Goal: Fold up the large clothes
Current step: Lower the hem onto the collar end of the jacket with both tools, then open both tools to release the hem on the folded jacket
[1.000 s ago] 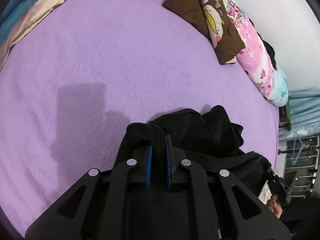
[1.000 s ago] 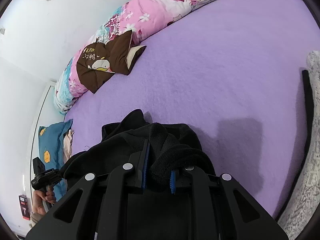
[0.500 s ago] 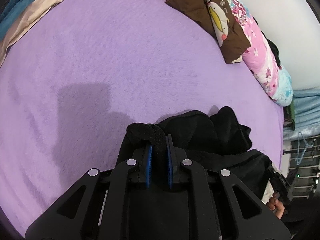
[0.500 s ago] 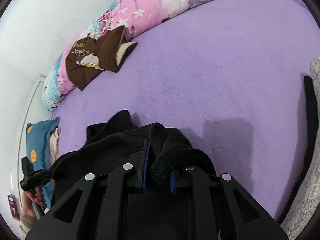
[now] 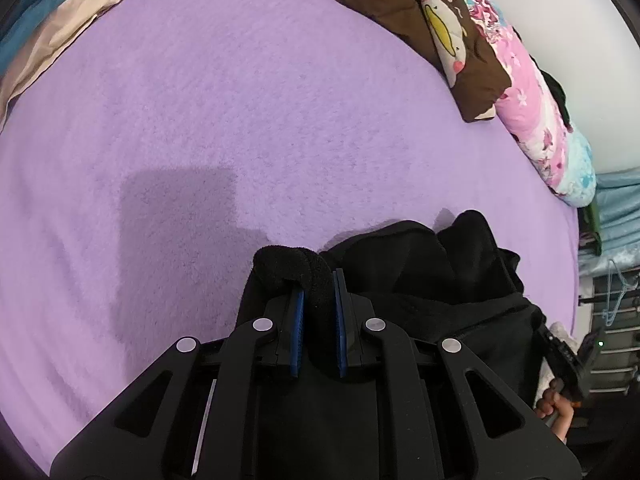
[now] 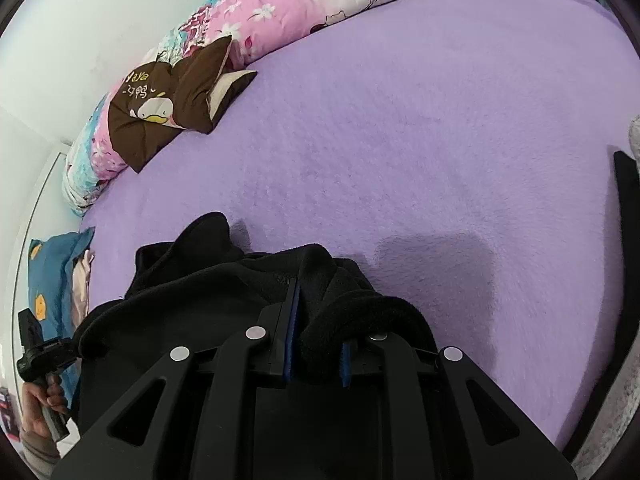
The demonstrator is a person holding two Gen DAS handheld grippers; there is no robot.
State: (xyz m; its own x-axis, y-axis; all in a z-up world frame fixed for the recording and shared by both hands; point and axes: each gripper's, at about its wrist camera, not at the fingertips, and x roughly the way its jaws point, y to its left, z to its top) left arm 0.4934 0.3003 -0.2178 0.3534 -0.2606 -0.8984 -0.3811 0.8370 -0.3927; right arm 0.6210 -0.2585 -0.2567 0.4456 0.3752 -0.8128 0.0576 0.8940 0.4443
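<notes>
Your left gripper (image 5: pixel 318 292) has its jaws clamped on a thick rolled edge of the black garment (image 5: pixel 420 264), fabric bunched between the blue pads (image 5: pixel 298 320) and folded over the left one. Your right gripper (image 6: pixel 316 320) likewise has its jaws pinched on another fold of the black garment (image 6: pixel 224 276), cloth draped over the right pad so that tip is mostly hidden. The garment hangs bunched between the two grippers, its far lumps resting on the purple bed (image 5: pixel 260 100) at the bed's near edge. Across the bed from the garment, a brown duck-print cushion (image 6: pixel 168 108) lies against a pink floral quilt (image 6: pixel 304 4) rolled along the wall side. Beige cloth (image 5: pixel 68 28) and teal cloth (image 5: pixel 24 20) sit at the bed's far-left corner in the left wrist view. At the bed's right edge in the right wrist view, a dark strip (image 6: pixel 626 208) next to grey fuzzy fabric (image 6: pixel 624 392).
</notes>
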